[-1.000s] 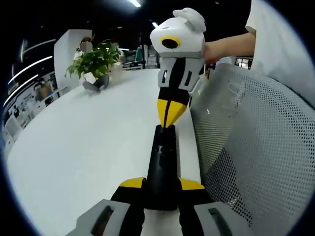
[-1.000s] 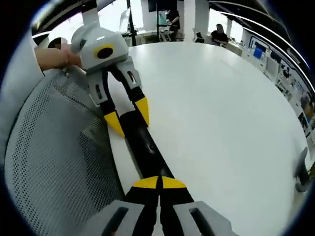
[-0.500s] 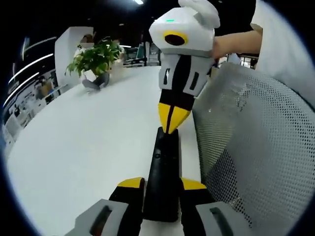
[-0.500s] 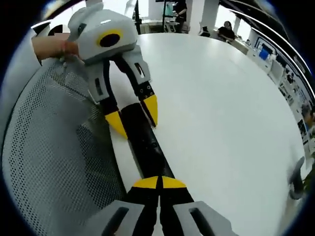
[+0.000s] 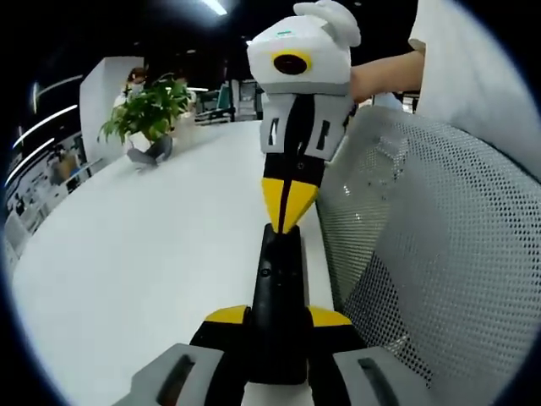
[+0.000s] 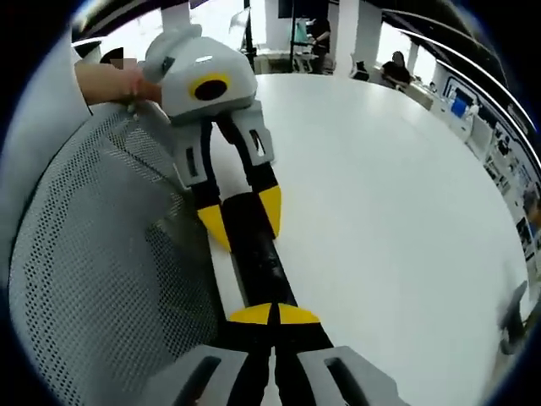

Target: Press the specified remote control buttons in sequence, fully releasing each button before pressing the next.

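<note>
One black remote [image 5: 279, 296] is sitting clamped by the left gripper [image 5: 279, 317]; the right gripper's [image 6: 275, 315] closed tips are covering its end.

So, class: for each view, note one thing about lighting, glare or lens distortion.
Left gripper view: a bright ceiling light against a dark ceiling; the fisheye lens bows the white table edge. Right gripper view: bright windows wash out the background, soft sheen on the table, and the black remote reads dark, its buttons hard to discern.
</note>
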Demonstrator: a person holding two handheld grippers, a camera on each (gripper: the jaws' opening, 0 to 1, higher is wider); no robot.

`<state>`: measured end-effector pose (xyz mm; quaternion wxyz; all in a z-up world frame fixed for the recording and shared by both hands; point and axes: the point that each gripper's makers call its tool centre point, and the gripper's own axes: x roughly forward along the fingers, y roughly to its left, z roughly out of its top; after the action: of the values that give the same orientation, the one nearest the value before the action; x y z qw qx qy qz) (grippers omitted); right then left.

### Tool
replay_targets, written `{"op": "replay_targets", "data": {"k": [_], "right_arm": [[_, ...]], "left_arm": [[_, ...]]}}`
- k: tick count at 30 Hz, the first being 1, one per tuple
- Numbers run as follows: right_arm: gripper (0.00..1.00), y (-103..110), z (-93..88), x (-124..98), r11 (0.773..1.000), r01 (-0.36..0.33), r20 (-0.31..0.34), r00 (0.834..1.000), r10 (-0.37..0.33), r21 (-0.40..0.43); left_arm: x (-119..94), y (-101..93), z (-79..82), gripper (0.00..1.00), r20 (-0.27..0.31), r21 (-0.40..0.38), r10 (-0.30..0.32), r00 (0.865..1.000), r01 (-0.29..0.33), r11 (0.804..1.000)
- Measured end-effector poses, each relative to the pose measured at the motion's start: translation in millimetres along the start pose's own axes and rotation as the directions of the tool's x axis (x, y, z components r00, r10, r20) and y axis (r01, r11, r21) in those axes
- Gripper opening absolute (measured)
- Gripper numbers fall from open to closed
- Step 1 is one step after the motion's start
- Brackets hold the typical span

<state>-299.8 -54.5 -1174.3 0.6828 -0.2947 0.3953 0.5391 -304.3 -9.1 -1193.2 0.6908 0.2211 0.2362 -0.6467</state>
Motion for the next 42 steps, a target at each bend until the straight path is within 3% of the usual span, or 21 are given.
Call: {"op": "replay_targets", "data": {"k": [3,19,21,24,27,32,36,42], "right_arm": [[0.0,-0.1,-4.9,5.3,0.999,-0.01,-0.041,0.999,0.009,-0.041],[0.0,-1.4,-4.0,5.9,0.997,0.019,-0.053,0.998,-0.024,-0.08],[0.0,-2.5,-2.7,5.6,0.999,0.03,-0.011,0.999,-0.031,-0.031],[0.0,-4.4,-1.0,2.7,0.987,-0.014,0.1,0.995,-0.002,0.158],[0.0,-4.7,-0.6,1.6,0.977,-0.03,0.136,0.991,0.001,0.209],[0.0,0.9,7.7,4.2,0.996,-0.017,0.111,0.994,0.007,0.088],[0.0,1.7,5.6,10.0,1.0,-0.016,0.043,0.999,0.016,-0.017],[0.0,2.2,6.4,11.6,0.997,-0.019,-0.023,1.0,0.018,-0.073]], "left_arm": [[-0.3,1.3,0.1,0.25,-0.003,-0.008,0.002,1.0,-0.002,1.0],[-1.3,5.8,2.2,0.25,-0.007,-0.026,0.005,1.0,-0.005,1.0],[-1.4,6.2,2.6,0.25,-0.007,-0.026,0.005,1.0,-0.005,1.0],[-1.4,6.6,2.8,0.25,-0.007,-0.027,0.005,1.0,-0.005,1.0],[-1.0,7.6,2.9,0.25,-0.006,-0.029,0.008,1.0,-0.008,1.0],[-0.8,8.1,3.2,0.25,-0.007,-0.027,0.008,1.0,-0.009,1.0],[-0.5,8.5,3.2,0.25,-0.007,-0.026,0.008,1.0,-0.008,1.0],[-0.5,8.5,3.2,0.25,-0.006,-0.026,0.007,1.0,-0.007,1.0]]}}
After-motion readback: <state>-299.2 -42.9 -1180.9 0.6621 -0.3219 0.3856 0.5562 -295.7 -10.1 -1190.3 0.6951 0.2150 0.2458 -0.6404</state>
